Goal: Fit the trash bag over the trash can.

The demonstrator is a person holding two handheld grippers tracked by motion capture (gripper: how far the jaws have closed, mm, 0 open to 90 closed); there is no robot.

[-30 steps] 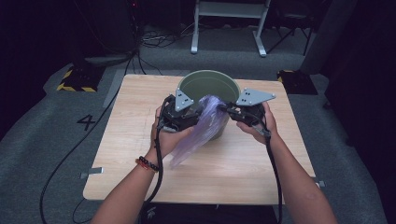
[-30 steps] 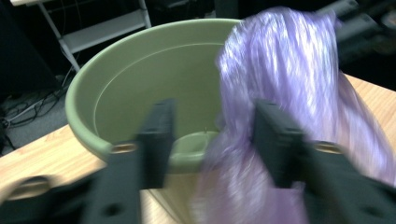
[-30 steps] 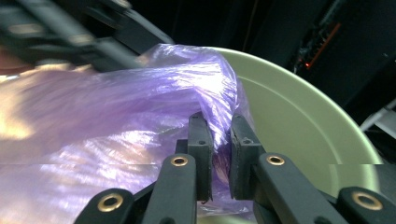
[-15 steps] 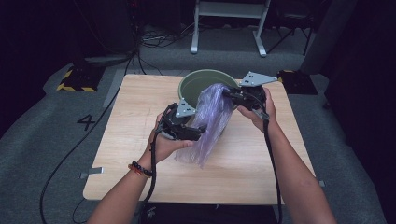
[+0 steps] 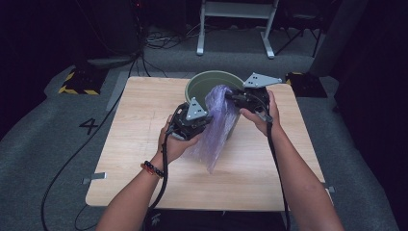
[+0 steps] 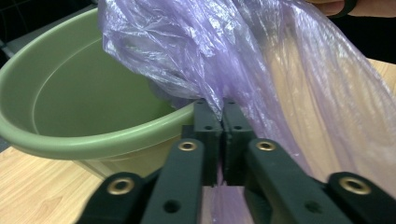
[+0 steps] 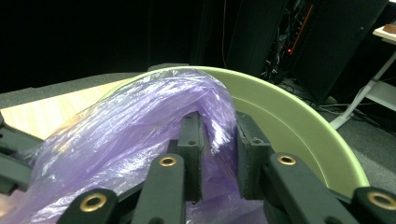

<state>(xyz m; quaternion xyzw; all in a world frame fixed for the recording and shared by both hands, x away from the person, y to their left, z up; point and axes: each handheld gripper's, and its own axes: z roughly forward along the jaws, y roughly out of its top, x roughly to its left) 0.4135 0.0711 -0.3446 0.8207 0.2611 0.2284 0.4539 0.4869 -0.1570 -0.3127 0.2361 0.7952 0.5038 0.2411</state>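
High view shows a person at a wooden desk (image 5: 144,173) working a thin purple plastic bag (image 5: 216,125) against a green bucket (image 5: 204,84). The left gripper (image 5: 192,118) sits just in front of the bucket's near wall, and its own view shows the jaws pressed tight together on a fold of the bag (image 6: 233,70), with the bucket's rim (image 6: 93,144) just beyond and to the left of them. The right gripper (image 5: 243,98) is at the rim on the far right side; in its view the jaws stand a little apart with a bunch of film (image 7: 154,112) gathered between them, so it appears clamped on the bag, the bucket's inner wall (image 7: 289,121) curving just past its tips.

The step in hand looks like spreading the bag's mouth to line the bucket. Doing it well probably means drawing the two grippers apart gently, keeping the film slack enough not to tear, and hooking one edge over the rim before releasing.
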